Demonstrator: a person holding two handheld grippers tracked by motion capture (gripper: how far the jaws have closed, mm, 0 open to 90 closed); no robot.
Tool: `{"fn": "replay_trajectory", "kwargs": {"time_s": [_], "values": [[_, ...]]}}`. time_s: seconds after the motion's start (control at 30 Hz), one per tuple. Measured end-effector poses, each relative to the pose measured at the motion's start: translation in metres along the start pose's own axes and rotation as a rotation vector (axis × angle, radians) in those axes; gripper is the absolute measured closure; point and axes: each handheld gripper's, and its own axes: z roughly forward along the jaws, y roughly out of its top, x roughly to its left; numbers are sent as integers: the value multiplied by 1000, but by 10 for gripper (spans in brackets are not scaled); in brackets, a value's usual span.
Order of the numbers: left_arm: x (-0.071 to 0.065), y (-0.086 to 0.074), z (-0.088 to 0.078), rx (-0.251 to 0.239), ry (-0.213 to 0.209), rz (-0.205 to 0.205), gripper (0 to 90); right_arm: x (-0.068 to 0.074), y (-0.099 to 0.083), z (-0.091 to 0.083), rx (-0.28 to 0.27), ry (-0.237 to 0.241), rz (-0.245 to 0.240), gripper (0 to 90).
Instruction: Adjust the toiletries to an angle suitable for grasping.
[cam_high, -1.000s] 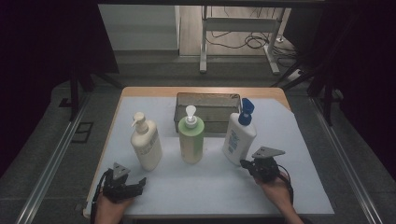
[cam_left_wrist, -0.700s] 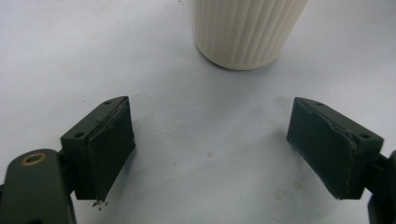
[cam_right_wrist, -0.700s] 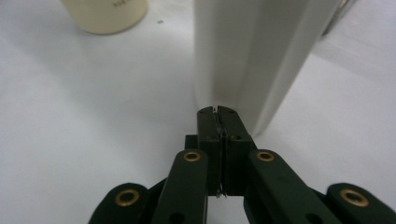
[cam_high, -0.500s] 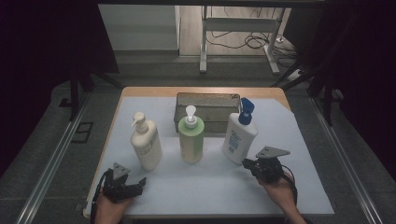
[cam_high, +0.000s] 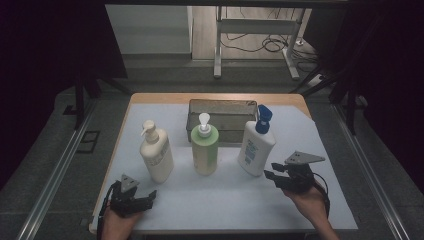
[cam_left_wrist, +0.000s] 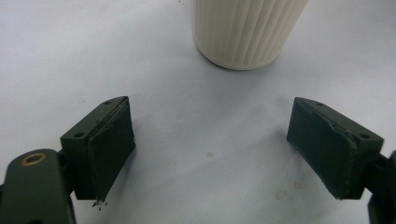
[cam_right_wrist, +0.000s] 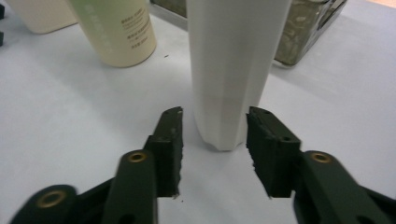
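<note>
Three bottles stand in a row on the white table cover: a cream pump bottle (cam_high: 156, 152), a green pump bottle (cam_high: 205, 147) and a white bottle with a blue cap (cam_high: 256, 145). My right gripper (cam_high: 272, 175) hovers just right of the white bottle's foot. In the right gripper view its jaws (cam_right_wrist: 215, 114) have just been opening, and the white bottle (cam_right_wrist: 233, 70) stands upright in line with the gap, not pinched. My left gripper (cam_high: 146, 196) rests near the front left edge. It stands wide open (cam_left_wrist: 210, 105) on bare cover, short of the cream bottle's base (cam_left_wrist: 243, 32).
A rectangular metal tray (cam_high: 222, 106) sits behind the green bottle, seen at the upper right (cam_right_wrist: 308, 32) of the right gripper view. The green bottle (cam_right_wrist: 116, 32) and cream bottle (cam_right_wrist: 42, 14) stand to the left there. The cover's front edge lies close to both hands.
My right gripper has lifted a little beside the white bottle. The left gripper and the three bottles stay where they were.
</note>
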Motion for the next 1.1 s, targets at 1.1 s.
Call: {"fn": "replay_trajectory", "kwargs": {"time_s": [1.1], "values": [[0, 0, 0, 0, -1, 0, 146, -6, 56, 20, -53, -15, 6, 238]]}}
